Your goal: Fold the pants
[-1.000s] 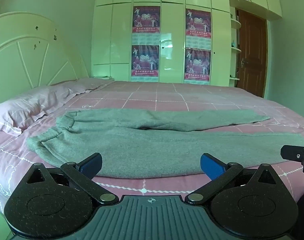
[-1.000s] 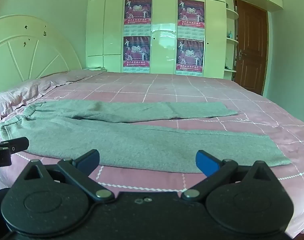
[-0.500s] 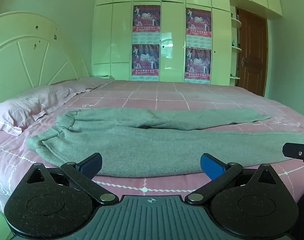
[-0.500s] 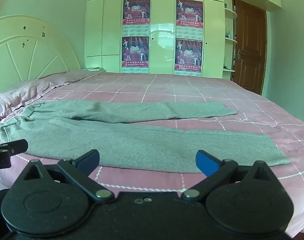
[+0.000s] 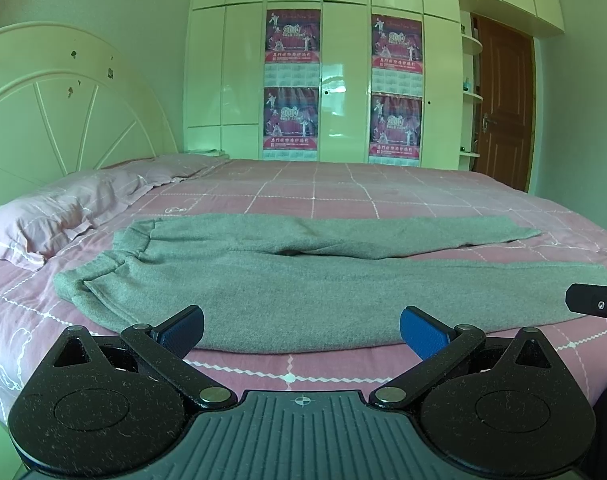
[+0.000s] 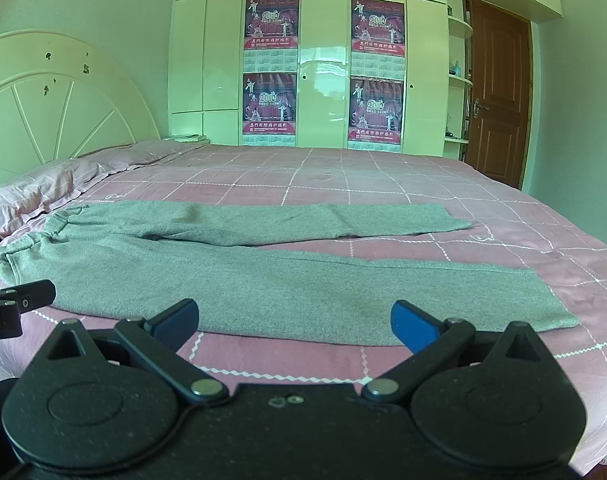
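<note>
nothing moved; pants (image 5: 287, 280) lengthwise left-right

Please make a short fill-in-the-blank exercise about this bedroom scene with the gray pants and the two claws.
1. The gray pants lie spread flat on the pink ____.
2. The waistband end of the pants points toward the ____.
3. The left claw and the right claw both have their jaws ____, holding nothing.
4. On the white wardrobe hang ____ red posters.

Missing words: bed; pillow; open; four
</note>
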Available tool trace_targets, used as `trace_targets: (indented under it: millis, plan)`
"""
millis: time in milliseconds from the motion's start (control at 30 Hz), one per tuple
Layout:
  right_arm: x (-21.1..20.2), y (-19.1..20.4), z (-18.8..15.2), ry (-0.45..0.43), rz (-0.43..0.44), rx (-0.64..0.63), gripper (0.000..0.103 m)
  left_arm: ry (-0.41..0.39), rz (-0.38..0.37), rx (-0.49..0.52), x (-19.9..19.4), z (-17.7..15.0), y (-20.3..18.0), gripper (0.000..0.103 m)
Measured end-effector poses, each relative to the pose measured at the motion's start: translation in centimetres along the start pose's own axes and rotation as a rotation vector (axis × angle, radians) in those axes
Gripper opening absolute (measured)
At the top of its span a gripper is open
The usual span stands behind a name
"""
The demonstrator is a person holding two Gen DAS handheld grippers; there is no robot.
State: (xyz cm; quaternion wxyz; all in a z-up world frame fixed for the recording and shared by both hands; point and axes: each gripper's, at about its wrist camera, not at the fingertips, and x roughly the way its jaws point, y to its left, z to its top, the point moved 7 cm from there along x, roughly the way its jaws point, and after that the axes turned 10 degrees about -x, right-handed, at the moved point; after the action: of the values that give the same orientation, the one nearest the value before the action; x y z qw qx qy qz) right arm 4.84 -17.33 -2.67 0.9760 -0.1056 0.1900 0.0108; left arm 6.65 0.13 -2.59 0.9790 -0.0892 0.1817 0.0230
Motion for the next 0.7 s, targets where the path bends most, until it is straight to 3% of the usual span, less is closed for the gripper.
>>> trace_targets:
  millis: [700]
  plan:
    - [0.05, 0.06, 0.03, 0.001, -0.001, 0.001, 0.097, 0.006, -0.003, 0.007, -0.01, -0.18, -0.16, 0.103]
